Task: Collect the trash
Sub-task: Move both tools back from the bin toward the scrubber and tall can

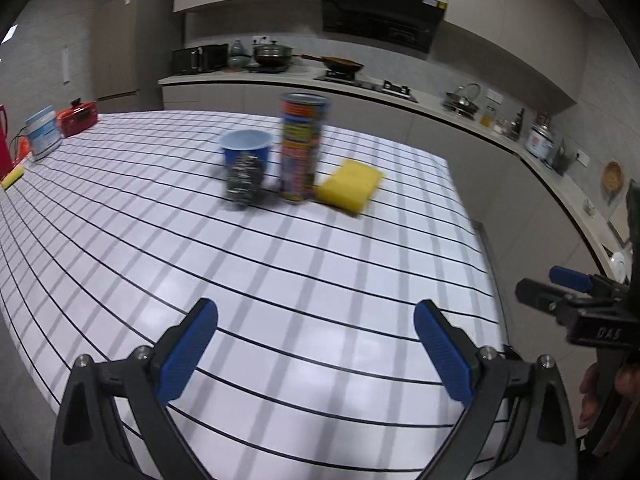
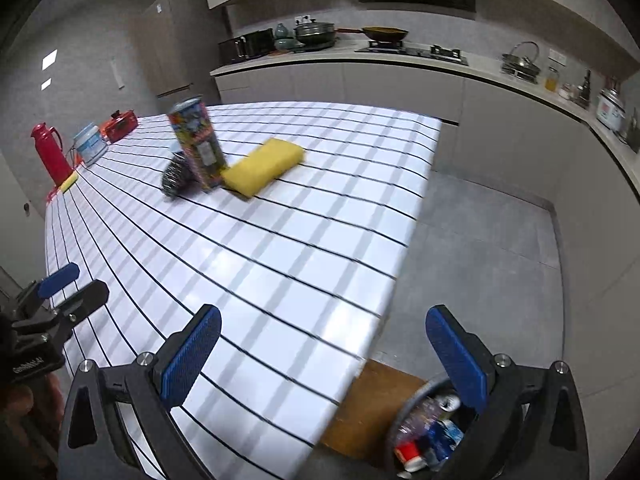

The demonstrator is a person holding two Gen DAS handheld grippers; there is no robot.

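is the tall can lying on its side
No, the tall can stands upright on the table, between the steel scrubber and the yellow sponge.

The tablecloth (image 1: 320, 264) is white with a black-and-grey grid. On it: a yellow sponge (image 1: 349, 186), a blue cup (image 1: 245, 148), a silvery steel scourer (image 1: 244, 180) — and a multicoloured can (image 1: 301, 148). Far left — a red thermos (image 2: 50, 152).

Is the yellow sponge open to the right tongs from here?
Probably yes: the right tongs are open and empty, with only bare tablecloth before the sponge; the tall can stands at its left end.
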